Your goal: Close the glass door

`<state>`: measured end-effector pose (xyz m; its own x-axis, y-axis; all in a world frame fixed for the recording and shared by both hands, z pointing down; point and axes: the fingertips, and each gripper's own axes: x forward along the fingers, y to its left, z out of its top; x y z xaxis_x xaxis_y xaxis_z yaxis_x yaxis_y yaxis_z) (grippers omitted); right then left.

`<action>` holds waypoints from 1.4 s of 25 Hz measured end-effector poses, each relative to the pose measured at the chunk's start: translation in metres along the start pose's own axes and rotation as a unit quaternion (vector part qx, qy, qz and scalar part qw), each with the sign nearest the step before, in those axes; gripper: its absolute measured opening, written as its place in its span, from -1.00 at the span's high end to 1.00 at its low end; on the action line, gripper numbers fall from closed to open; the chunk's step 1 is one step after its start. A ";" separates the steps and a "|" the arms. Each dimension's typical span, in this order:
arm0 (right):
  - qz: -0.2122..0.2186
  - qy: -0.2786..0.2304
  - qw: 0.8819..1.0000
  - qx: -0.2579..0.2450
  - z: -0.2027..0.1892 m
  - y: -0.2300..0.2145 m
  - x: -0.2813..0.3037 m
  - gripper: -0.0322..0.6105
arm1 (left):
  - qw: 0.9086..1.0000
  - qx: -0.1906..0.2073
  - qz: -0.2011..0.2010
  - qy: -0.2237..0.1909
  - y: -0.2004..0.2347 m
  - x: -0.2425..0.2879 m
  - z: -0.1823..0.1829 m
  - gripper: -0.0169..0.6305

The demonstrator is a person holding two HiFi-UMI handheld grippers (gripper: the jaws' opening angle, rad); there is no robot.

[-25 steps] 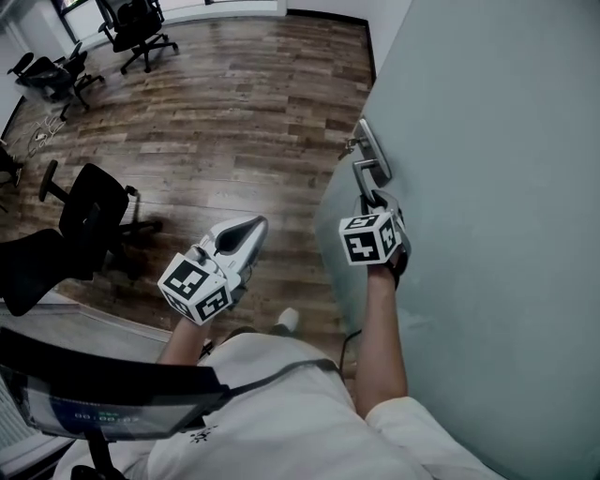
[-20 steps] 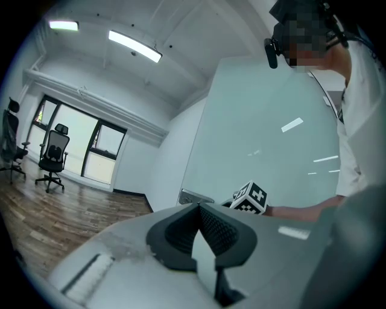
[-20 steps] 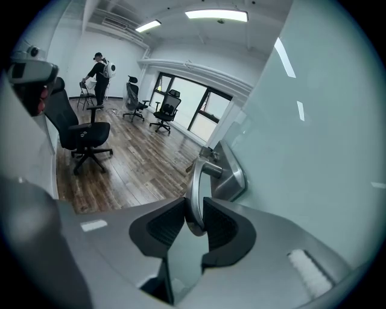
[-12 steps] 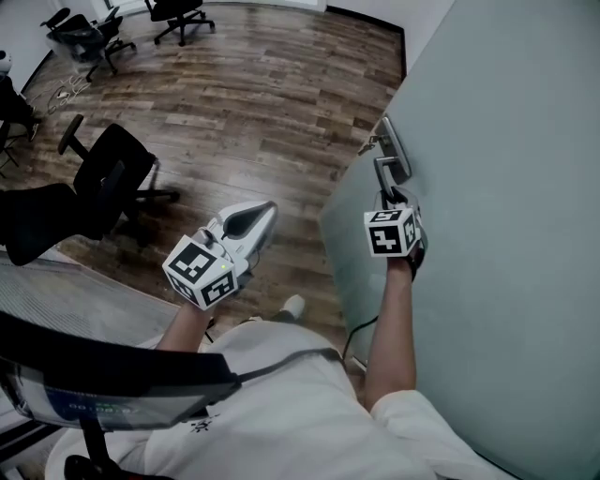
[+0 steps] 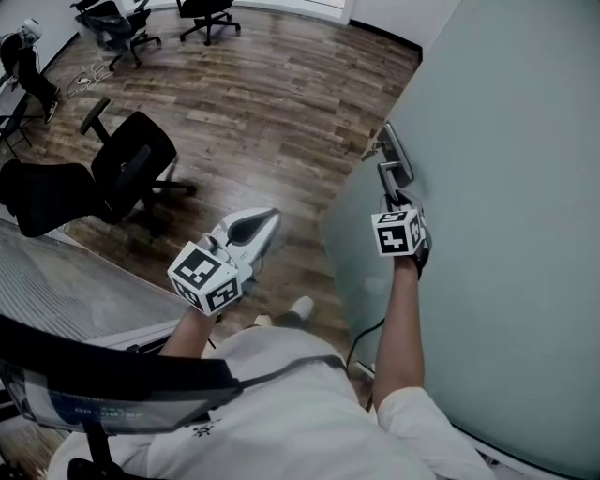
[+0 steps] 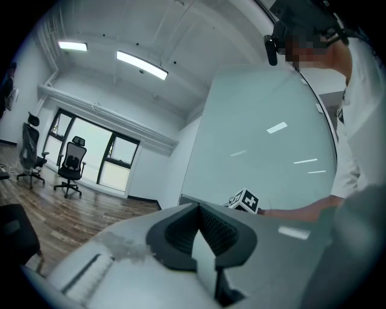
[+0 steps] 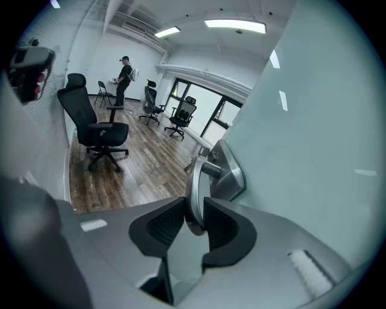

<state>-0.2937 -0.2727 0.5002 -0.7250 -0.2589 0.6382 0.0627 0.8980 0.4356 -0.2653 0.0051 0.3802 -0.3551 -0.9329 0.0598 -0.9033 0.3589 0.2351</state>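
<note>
The frosted glass door (image 5: 506,187) fills the right of the head view, its edge standing out over the wooden floor (image 5: 272,103). My right gripper (image 5: 394,199) reaches up to the door's metal lever handle (image 5: 392,173). In the right gripper view the handle (image 7: 194,193) runs between the two dark pads (image 7: 220,226), which touch it on both sides; the jaws have just eased open slightly with the handle still between them. My left gripper (image 5: 267,223) hangs in the air left of the door, shut and empty, and its pads (image 6: 223,232) meet in the left gripper view.
A black office chair (image 5: 131,173) stands on the floor at left, with more chairs (image 5: 202,11) at the far end of the room. A person (image 7: 125,75) stands far back near a window. Another black chair (image 7: 96,130) is closer. A grey ribbed panel (image 5: 75,291) lies at lower left.
In the head view both grippers and the door edge have shifted right, and the chairs have slid down and right. The right gripper has stayed on the handle.
</note>
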 end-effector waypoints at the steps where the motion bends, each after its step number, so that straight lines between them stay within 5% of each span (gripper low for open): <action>1: 0.004 -0.002 1.000 -0.003 0.001 0.004 -0.003 0.58 | 1.000 0.000 0.002 0.001 -0.003 -0.007 -0.001 0.93; 14: 0.025 -0.027 0.999 -0.040 0.018 0.040 -0.040 0.57 | 1.000 -0.005 0.015 0.002 -0.040 -0.077 -0.004 0.94; 22: 0.036 -0.044 0.997 -0.057 0.023 0.114 -0.053 0.58 | 1.000 0.000 0.024 -0.018 -0.028 -0.126 -0.021 0.93; 35: 0.062 -0.074 0.992 -0.076 0.025 0.170 -0.090 0.58 | 0.997 -0.001 0.075 -0.018 -0.079 -0.155 -0.036 0.93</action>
<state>-0.2352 -0.0879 0.5011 -0.7971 -0.0853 0.5979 0.2522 0.8525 0.4578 -0.1305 0.1208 0.3875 -0.4938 -0.8676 0.0594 -0.8392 0.4933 0.2288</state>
